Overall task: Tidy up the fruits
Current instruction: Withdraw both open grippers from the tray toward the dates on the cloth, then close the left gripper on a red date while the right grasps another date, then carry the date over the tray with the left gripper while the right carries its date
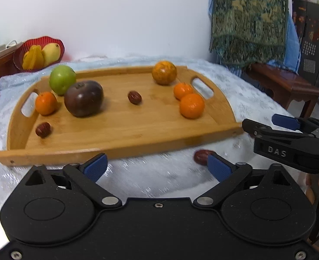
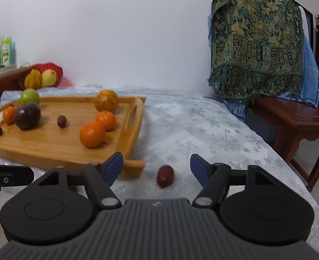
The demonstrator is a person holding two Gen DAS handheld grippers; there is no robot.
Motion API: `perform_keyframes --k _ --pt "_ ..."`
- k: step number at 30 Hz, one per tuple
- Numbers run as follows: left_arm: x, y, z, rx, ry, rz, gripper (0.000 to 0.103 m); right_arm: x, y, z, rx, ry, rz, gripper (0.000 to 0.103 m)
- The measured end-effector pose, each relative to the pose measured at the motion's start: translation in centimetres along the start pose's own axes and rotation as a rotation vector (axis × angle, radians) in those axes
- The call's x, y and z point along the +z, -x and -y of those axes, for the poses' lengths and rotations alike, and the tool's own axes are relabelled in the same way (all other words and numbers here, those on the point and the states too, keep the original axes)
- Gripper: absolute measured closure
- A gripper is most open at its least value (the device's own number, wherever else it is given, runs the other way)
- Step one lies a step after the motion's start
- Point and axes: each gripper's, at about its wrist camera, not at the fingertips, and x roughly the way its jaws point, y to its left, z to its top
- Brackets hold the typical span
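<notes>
Light wooden tray (image 1: pixel 124 138): smooth bamboo-like grain w/ satin sheen. Pale blue-white tablecloth (image 2: pixel 202 130): woven fabric, glittery snowflake pattern. Dark purple round fruit (image 1: pixel 83 98) at tray's 9 o'clock: glossy skin. Wrinkled red date on the cloth (image 2: pixel 165 176): prob. matt, blurred. Left black gripper (image 1: pixel 157 166): matt plastic, blue textured pads (image 1: pixel 219 169), shiny metal pivots. Dark red-brown bench (image 2: pixel 300 117): lacquered wood.
</notes>
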Motion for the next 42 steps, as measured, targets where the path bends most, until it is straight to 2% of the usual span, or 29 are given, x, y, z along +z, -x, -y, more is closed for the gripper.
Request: perform_keyframes --k 4,8,12,14,17,19,20,25,32,42 --pt "-0.1 -0.3 1.2 -0.004 0.006 -0.021 0.022 -0.4 -0.4 0.1 -0.007 0.022 -0.027 0.033" --pt "0.0 -0.7 2.4 -0.008 -0.007 -0.023 0.030 -0.7 -0.8 0.3 0.004 0.031 -0.047 0.033" --pt "0.2 -1.4 3.7 -0.018 -0.019 -0.037 0.046 -0.7 -1.1 0.4 0.018 0.044 -0.069 0.040" --pt "0.3 -1.8 4.3 -0.027 -0.024 -0.045 0.049 -0.7 -1.2 0.5 0.029 0.046 -0.078 0.043" --pt "0.3 -2.3 5.0 -0.027 -0.040 -0.049 0.052 -0.7 -1.4 0.5 0.039 0.050 -0.092 0.051" --pt "0.3 -2.6 5.3 -0.023 -0.047 -0.053 0.056 -0.7 -1.5 0.7 0.035 0.039 -0.092 0.064" --pt "0.3 -2.8 5.4 -0.022 -0.049 -0.055 0.058 -0.6 -1.4 0.9 0.031 0.027 -0.087 0.066" --pt "0.2 -3.5 5.6 -0.011 -0.056 -0.063 0.064 0.0 -1.8 2.2 0.042 -0.054 -0.084 0.067" --pt "0.3 -3.9 5.8 -0.014 -0.066 -0.065 0.070 0.2 -2.4 1.8 0.053 -0.045 -0.096 0.067" --pt "0.2 -4.0 5.8 -0.018 -0.079 -0.061 0.072 0.1 -3.4 2.0 0.058 -0.074 -0.128 0.068"
